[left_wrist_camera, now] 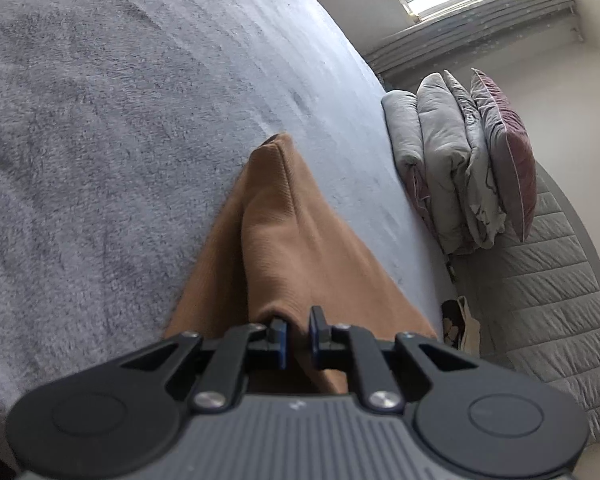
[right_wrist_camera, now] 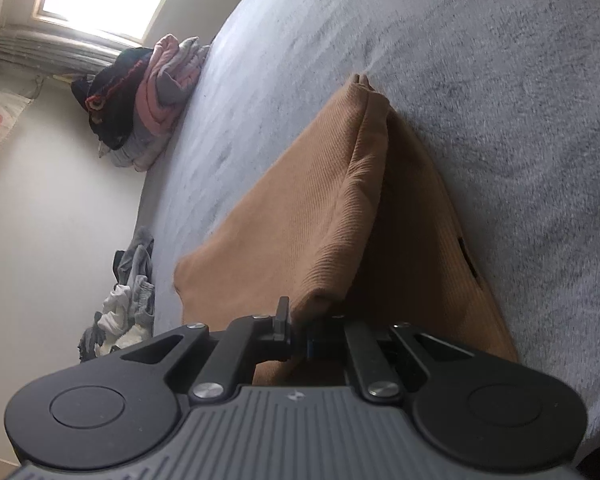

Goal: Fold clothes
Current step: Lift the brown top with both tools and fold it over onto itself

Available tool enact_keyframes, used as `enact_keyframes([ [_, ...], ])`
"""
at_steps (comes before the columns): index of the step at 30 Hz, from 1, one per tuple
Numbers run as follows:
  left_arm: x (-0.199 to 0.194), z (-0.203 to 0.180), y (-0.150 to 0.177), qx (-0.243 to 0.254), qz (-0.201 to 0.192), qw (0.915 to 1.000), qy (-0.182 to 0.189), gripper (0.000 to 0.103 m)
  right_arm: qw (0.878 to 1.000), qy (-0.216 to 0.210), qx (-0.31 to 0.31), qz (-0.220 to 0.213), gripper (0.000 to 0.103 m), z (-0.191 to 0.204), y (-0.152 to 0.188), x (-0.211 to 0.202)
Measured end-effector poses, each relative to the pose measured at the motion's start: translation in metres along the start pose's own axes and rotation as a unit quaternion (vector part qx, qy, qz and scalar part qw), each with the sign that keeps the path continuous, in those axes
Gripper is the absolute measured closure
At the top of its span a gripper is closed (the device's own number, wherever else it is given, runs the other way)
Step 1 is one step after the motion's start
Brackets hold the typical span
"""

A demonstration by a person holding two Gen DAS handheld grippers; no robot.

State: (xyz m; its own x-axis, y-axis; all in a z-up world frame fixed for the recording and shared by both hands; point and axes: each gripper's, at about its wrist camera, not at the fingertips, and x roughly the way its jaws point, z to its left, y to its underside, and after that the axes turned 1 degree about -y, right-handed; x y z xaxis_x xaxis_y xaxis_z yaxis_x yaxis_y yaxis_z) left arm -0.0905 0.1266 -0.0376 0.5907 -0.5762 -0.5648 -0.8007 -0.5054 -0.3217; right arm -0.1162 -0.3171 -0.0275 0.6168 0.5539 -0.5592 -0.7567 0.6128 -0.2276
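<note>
Left gripper (left_wrist_camera: 298, 326) clamped on brown garment (left_wrist_camera: 284, 236), right gripper (right_wrist_camera: 296, 326) clamped on same garment (right_wrist_camera: 332, 216), grey blanket (left_wrist_camera: 120, 120) beneath, folded bedding (left_wrist_camera: 452, 160) beside.

One tan-brown ribbed-knit garment (left_wrist_camera: 284, 240) is seen on a grey plush bed cover (left_wrist_camera: 100, 140). The fabric is lifted at its near edge, where it is pinched in two places, and slopes down from there to the cover. A raised fold is formed along the middle, tapering to a narrow doubled corner at the far end, which rests on the cover. In the right wrist view the same garment (right_wrist_camera: 332, 208) is shown as two layers: an upper flap held off a lower panel that lies flat. A short dark slit is noted near the lower panel's right edge. The garment type cannot be told.
</note>
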Motion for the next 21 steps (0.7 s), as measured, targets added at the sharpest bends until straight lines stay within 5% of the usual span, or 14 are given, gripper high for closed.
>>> enact_keyframes([
  [6,-0.001,-0.002,0.001,0.005,0.003,1.0,-0.007,0.092,1.0,-0.008,-0.004,0.004,0.096,0.003,0.003,-0.006],
  [12,0.016,0.004,0.005,0.02,0.014,0.999,-0.037,0.092,0.999,0.031,-0.025,0.015,0.096,-0.003,0.007,0.006],
  [17,0.033,0.004,0.019,0.079,0.011,0.9942,-0.072,0.091,0.991,0.096,-0.095,0.014,0.095,-0.008,0.017,0.028],
  [21,0.031,-0.006,0.029,0.155,-0.004,0.9844,-0.084,0.088,0.984,0.102,-0.149,0.008,0.097,-0.006,0.024,0.03],
])
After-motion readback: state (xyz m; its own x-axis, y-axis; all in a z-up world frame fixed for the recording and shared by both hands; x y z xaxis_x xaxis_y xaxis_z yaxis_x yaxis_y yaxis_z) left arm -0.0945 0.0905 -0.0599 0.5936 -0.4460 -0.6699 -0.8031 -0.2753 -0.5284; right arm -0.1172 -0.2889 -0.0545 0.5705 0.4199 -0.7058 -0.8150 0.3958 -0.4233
